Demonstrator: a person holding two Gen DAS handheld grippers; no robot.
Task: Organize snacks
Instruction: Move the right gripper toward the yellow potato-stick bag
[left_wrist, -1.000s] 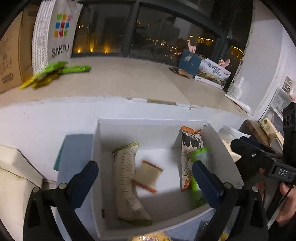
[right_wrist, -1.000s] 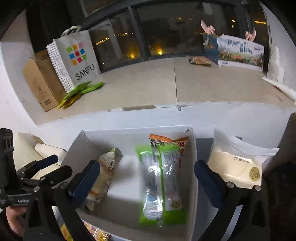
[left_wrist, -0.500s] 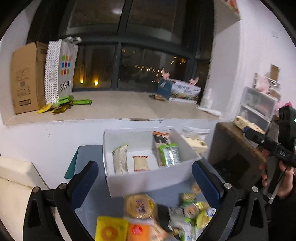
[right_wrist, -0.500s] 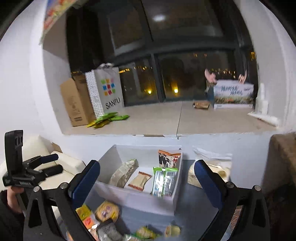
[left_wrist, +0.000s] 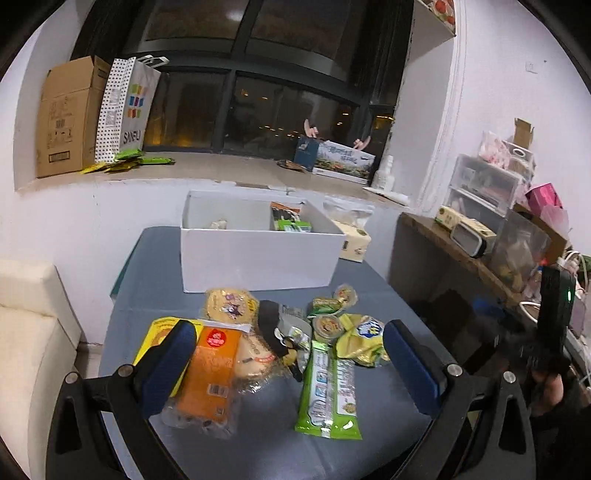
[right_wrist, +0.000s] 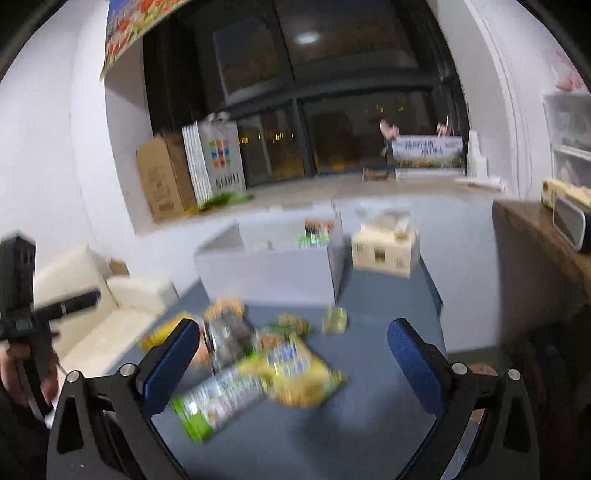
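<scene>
Both tongs, left gripper (left_wrist: 288, 354) and right gripper (right_wrist: 293, 345), hang released above loose snacks (left_wrist: 266, 339) before the white box (left_wrist: 258, 254); only the right view shows the sofa (right_wrist: 110, 314).

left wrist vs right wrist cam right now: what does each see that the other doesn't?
Left wrist only: orange packet sharp near its finger; right gripper at the frame edge.
Right wrist only: cream sofa; left gripper in hand. This view is blurred.
Both: white box, green packet, blue table, jaws wide open and empty.
</scene>
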